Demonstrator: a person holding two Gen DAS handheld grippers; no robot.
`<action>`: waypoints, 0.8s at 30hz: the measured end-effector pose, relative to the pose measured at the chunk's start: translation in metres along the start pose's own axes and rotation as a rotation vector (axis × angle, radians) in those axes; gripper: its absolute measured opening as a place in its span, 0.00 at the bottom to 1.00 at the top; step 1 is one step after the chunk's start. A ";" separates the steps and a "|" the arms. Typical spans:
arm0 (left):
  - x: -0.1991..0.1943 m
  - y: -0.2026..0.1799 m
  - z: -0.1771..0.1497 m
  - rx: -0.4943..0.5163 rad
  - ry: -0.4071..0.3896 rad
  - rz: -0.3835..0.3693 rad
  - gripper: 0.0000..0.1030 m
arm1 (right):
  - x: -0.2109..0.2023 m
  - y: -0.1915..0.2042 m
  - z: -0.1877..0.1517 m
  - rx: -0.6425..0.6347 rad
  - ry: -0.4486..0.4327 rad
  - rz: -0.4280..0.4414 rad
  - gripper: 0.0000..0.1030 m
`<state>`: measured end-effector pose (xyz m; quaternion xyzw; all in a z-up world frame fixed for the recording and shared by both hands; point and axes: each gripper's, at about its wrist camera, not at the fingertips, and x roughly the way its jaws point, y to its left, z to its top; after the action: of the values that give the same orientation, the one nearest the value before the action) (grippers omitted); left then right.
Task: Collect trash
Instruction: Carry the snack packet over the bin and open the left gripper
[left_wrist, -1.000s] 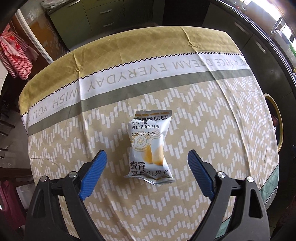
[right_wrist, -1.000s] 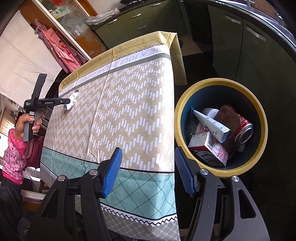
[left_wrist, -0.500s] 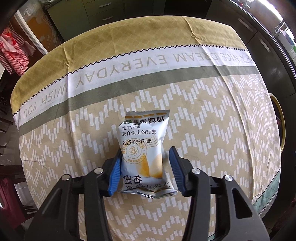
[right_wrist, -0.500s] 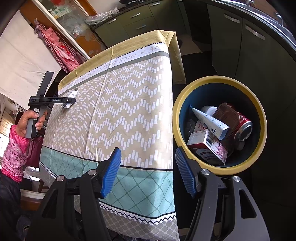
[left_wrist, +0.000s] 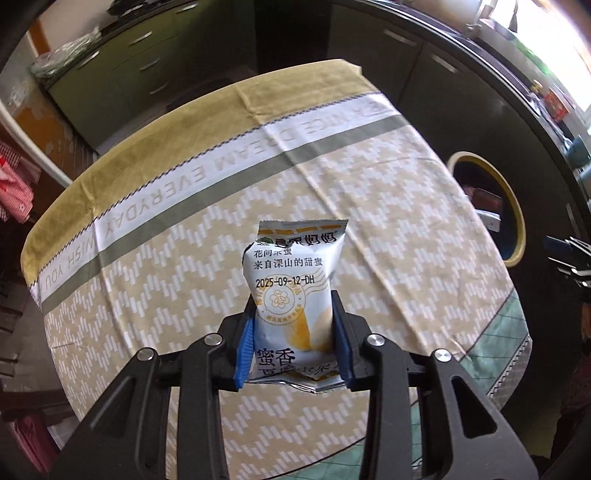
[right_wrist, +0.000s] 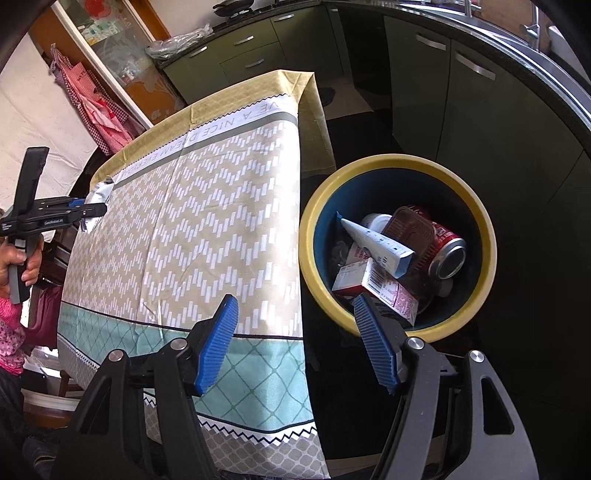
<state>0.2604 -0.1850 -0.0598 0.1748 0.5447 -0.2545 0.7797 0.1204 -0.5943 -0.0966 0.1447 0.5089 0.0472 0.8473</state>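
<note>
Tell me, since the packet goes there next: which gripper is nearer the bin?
Right. The right gripper hangs beside the bin; the left gripper, clamping the snack packet, is across the table.

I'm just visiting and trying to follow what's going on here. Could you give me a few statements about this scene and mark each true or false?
1. The left gripper is clamped on a snack packet. True.
2. The right gripper holds a red can. False: its jaws are open and empty; the red can lies in the bin.
3. The bin has a yellow rim. True.
4. The bin is empty. False: it holds the can, a tube and a carton.
5. The tablecloth is plain white. False: it is patterned, with printed words.
</note>
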 end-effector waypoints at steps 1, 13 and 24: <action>-0.001 -0.017 0.004 0.034 -0.003 -0.013 0.34 | -0.001 -0.003 -0.001 0.007 -0.004 -0.001 0.63; 0.018 -0.219 0.082 0.362 -0.024 -0.155 0.35 | -0.013 -0.051 -0.026 0.062 -0.033 -0.033 0.63; 0.117 -0.300 0.142 0.397 0.067 -0.119 0.35 | -0.021 -0.091 -0.048 0.127 -0.050 -0.017 0.63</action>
<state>0.2249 -0.5297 -0.1186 0.3008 0.5189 -0.3965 0.6950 0.0623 -0.6768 -0.1265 0.1951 0.4908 0.0040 0.8492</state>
